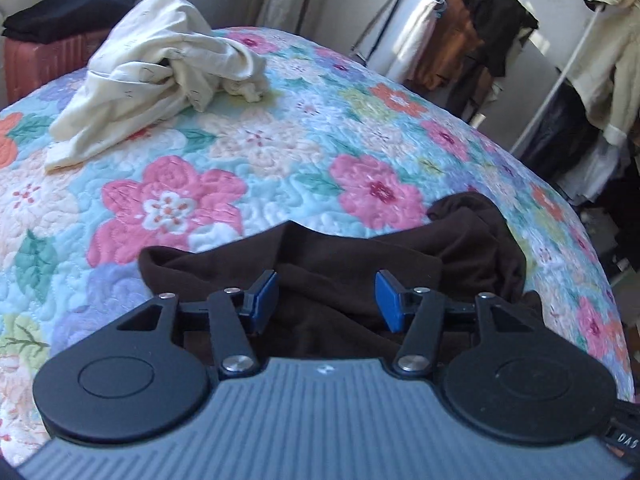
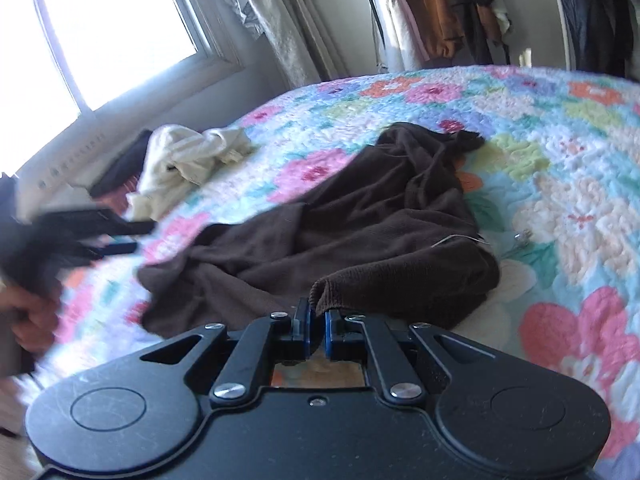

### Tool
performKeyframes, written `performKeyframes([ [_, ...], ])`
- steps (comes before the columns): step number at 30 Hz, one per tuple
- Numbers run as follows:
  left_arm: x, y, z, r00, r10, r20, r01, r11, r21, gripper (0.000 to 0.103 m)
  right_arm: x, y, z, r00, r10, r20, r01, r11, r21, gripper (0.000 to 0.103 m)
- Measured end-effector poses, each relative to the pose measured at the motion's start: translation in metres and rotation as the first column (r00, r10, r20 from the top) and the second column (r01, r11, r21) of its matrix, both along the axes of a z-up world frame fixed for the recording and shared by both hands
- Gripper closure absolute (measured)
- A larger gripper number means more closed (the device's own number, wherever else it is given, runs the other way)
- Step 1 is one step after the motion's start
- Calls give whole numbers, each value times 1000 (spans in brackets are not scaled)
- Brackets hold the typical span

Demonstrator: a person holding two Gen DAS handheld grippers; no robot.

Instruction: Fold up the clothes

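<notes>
On the bed covered with a quilted floral bedspread [image 1: 280,152], the dark brown soft knitted garment [image 2: 360,216] serves as the landmark; it lies crumpled on the near part of the bedspread.

Far to the left of the brown garment, beyond the bed edge, a pink ribbed hard suitcase [image 1: 44,60] stands with a folded black cloth [image 1: 68,12] on top of it. Also left of the brown garment and further back, well apart from it, a crumpled cream-white garment [image 1: 160,76] lies on the bedspread.

The left hand-held gripper [image 1: 326,300] is above the near edge of the brown garment; its blue pads [image 1: 266,300] stand apart and do not press the fabric. On its body, at the lower right, small white letters read "DAS"; the rest is cut off.

The right hand-held gripper [image 2: 318,334] is at the near right corner of the brown garment; its jaws are closed and pinch the ribbed hem.

Behind and right of the brown garment, past the bed, a metal clothes rack [image 1: 460,32] carries hanging brown, black and white clothes.
</notes>
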State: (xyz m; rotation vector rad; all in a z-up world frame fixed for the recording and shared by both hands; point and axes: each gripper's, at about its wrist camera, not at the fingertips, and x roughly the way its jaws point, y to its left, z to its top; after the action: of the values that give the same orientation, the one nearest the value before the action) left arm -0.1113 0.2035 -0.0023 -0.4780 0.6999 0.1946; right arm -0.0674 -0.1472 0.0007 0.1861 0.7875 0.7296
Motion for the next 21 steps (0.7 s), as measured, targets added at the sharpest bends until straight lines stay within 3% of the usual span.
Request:
performKeyframes([
  [3,9,-22,-9,992,-113,-49,112,993,-31,50,-10,0,13,999,26,-23,-25,998,52,96],
  [5,13,-40,-19,971,-222,-90,218,974,-56,41,-13,4,14,999,35,-33,-34,999,9,96],
  [8,17,-69,-32,941,-293,-168,295,956,-16,40,-13,11,-2,992,64,-107,-70,996,-48,96],
  [11,22,-86,-46,923,-303,-237,319,947,30,40,-17,17,-20,996,28,-83,-41,987,-158,88],
  [13,22,-91,-52,917,-296,-268,320,946,49,40,-17,15,-25,997,-11,-70,-3,980,-201,68],
  [18,19,-90,-42,909,-306,-284,351,928,122,40,-15,-10,-7,993,-61,-106,46,989,-140,61],
  [21,12,-89,-24,919,-298,-259,356,908,222,35,-17,-26,13,984,-78,-163,61,992,-106,61],
])
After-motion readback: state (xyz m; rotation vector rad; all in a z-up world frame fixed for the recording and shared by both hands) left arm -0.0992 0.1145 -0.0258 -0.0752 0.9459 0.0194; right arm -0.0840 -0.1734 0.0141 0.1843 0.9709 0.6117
